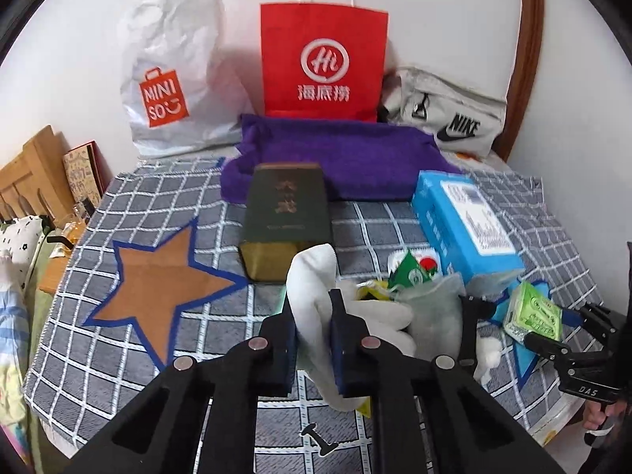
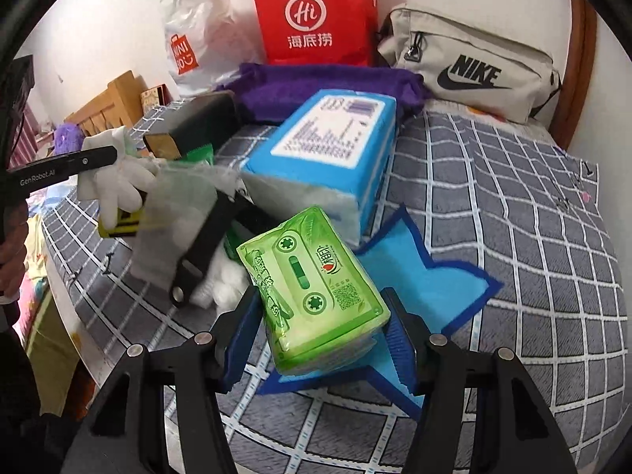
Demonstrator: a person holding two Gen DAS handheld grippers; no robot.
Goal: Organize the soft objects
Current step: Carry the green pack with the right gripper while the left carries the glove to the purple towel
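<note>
My left gripper (image 1: 312,316) is shut on a white glove (image 1: 312,276), held above the checked cloth beside the orange star patch (image 1: 158,288). My right gripper (image 2: 320,335) is shut on a green tissue pack (image 2: 312,284), held over the blue star patch (image 2: 430,280). The green pack also shows in the left wrist view (image 1: 533,312). More white gloves (image 2: 225,288) and a translucent pouch (image 2: 177,213) lie between the two grippers. A purple towel (image 1: 335,158) lies at the back.
A dark green box (image 1: 286,217) and a blue tissue box (image 1: 466,221) stand mid-table. A white MINISO bag (image 1: 173,75), a red paper bag (image 1: 322,59) and a grey Nike bag (image 1: 454,118) line the wall. Small packets (image 1: 410,268) lie near the gloves.
</note>
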